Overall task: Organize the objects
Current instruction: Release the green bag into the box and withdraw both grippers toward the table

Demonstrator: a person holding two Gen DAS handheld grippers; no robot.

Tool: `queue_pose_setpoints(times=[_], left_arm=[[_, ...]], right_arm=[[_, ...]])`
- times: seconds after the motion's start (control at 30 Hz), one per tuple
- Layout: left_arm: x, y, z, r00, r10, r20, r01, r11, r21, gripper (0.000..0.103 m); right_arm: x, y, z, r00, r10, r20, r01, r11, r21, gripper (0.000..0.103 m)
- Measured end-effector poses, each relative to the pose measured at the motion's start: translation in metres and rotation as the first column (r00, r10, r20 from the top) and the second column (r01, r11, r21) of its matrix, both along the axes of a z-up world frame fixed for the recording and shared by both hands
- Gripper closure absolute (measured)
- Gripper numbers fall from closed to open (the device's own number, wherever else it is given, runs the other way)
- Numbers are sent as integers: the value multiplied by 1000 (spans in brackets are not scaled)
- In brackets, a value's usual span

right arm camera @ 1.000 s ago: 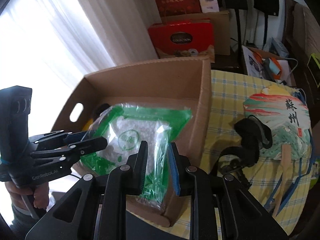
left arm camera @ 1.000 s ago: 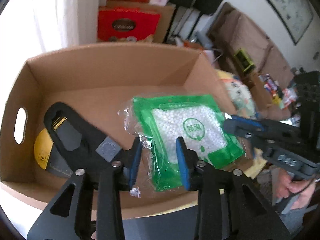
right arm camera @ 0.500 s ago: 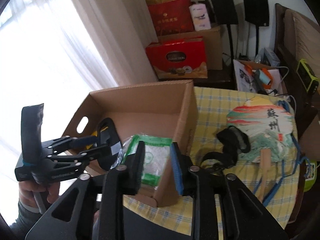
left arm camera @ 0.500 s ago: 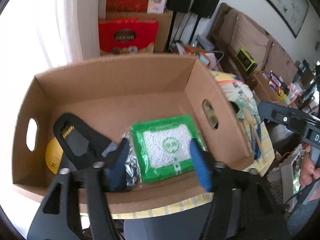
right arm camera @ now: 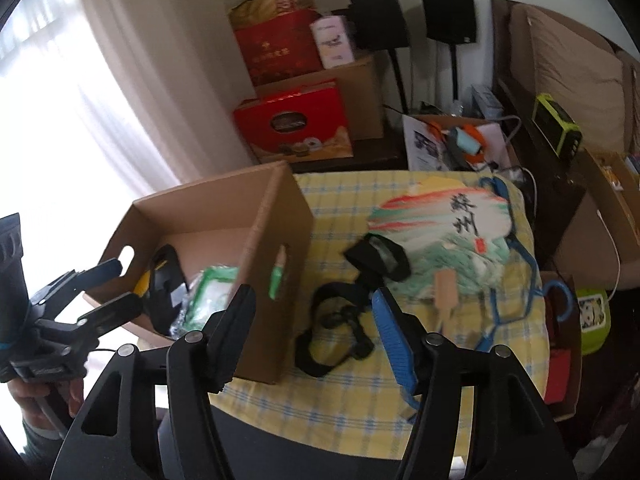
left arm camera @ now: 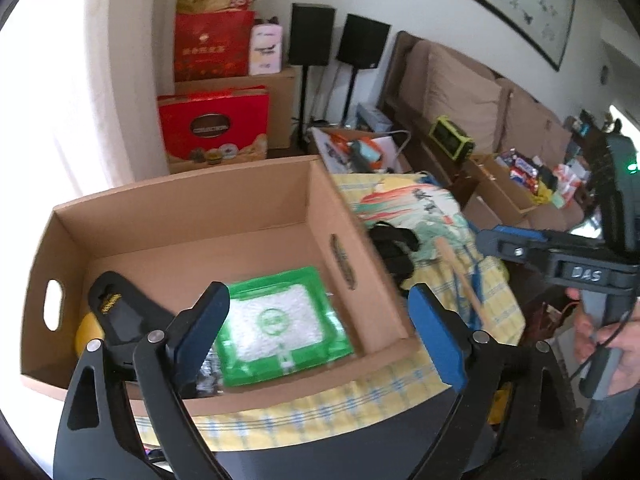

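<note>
A green bag of white beads (left arm camera: 280, 322) lies flat in the cardboard box (left arm camera: 192, 204), next to a black and yellow clamp-like tool (left arm camera: 120, 316). The bag also shows in the right wrist view (right arm camera: 210, 294), inside the box (right arm camera: 276, 216). My left gripper (left arm camera: 320, 336) is open and empty, held above the box's near edge. My right gripper (right arm camera: 316, 332) is open and empty, above the yellow checked cloth (right arm camera: 340, 380). A black headlamp with strap (right arm camera: 356, 292) and a painted paper fan (right arm camera: 444, 224) lie on the cloth to the right of the box.
A blue cord (right arm camera: 516, 280) lies at the cloth's right side. Red gift boxes (left arm camera: 214, 128), black speakers (left arm camera: 340, 40) and a sofa (left arm camera: 460, 92) stand behind. A green and yellow object (right arm camera: 592, 316) sits at the right.
Both grippers let go of the green bag, which now lies in the box. Both opened wide and pulled back and up, the right one swinging right over the cloth.
</note>
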State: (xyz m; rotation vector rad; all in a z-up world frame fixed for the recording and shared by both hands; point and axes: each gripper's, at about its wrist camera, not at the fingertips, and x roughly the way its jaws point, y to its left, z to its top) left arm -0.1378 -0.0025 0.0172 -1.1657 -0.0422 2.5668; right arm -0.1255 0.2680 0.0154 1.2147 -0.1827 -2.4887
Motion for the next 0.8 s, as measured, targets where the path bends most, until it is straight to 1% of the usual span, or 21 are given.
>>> queue_pose_setpoints(times=[0.07, 0.1, 0.17, 0.27, 0.33, 0.43, 0.63, 0.67, 0.7, 0.8], left_arm=[[3, 9, 1, 1000, -10, -13, 10, 1000, 0, 7], [7, 14, 2, 1000, -13, -28, 13, 1000, 3, 2], [13, 22, 5, 998, -21, -53, 22, 1000, 13, 2], [22, 36, 6, 996, -66, -54, 68, 997, 44, 2], [27, 45, 6, 995, -86, -56, 88, 995, 40, 2], [35, 62, 2, 991, -123, -60, 125, 992, 32, 2], [44, 89, -12, 980, -196, -37, 198, 978, 57, 2], [45, 94, -16, 978, -209, -31, 210, 976, 61, 2], [47, 97, -19, 976, -218, -28, 219, 974, 65, 2], [49, 108, -28, 973, -230, -13, 230, 971, 65, 2]], right_arm=[[1, 8, -2, 1000, -12, 4, 12, 1000, 6, 40], [1, 10, -3, 1000, -17, 6, 17, 1000, 9, 40], [1, 17, -4, 999, -31, 10, 30, 999, 13, 40], [0, 31, -7, 998, -57, 21, 57, 998, 5, 40], [-1, 37, -10, 997, -71, 28, 71, 997, 6, 40], [-2, 48, -17, 995, -89, 42, 89, 996, 5, 40], [0, 60, -27, 993, -104, 60, 104, 995, 4, 40], [1, 62, -29, 993, -105, 61, 105, 994, 3, 37], [1, 63, -30, 992, -108, 60, 108, 994, 4, 32], [0, 66, -34, 992, -109, 67, 109, 994, 5, 22]])
